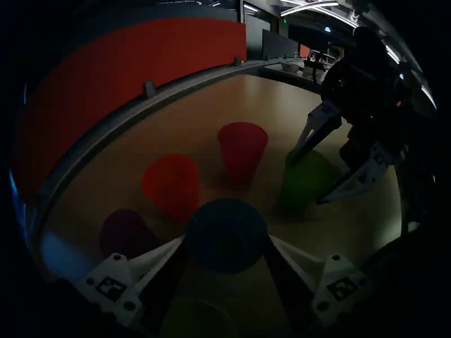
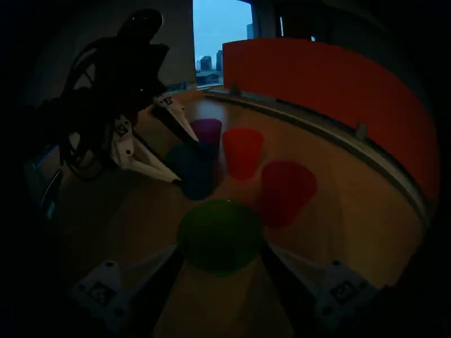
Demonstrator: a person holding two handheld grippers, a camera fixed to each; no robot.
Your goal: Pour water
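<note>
My left hand-held gripper (image 1: 226, 239) grasps the blue plastic cup (image 1: 226, 225), right hand-held gripper (image 2: 221, 247) the green plastic cup (image 2: 220, 231) at two o'clock; pouring seems unstarted.

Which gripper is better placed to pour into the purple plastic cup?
Left. The left gripper, holding the blue plastic cup, has the purple plastic cup beside it; the right gripper, holding the green plastic cup, sees it beyond the blue one.

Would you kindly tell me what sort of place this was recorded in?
Probably an office or shared workspace: a long wooden table with a red partition along its edge, ceiling strip lights, and a window onto distant towers.
</note>
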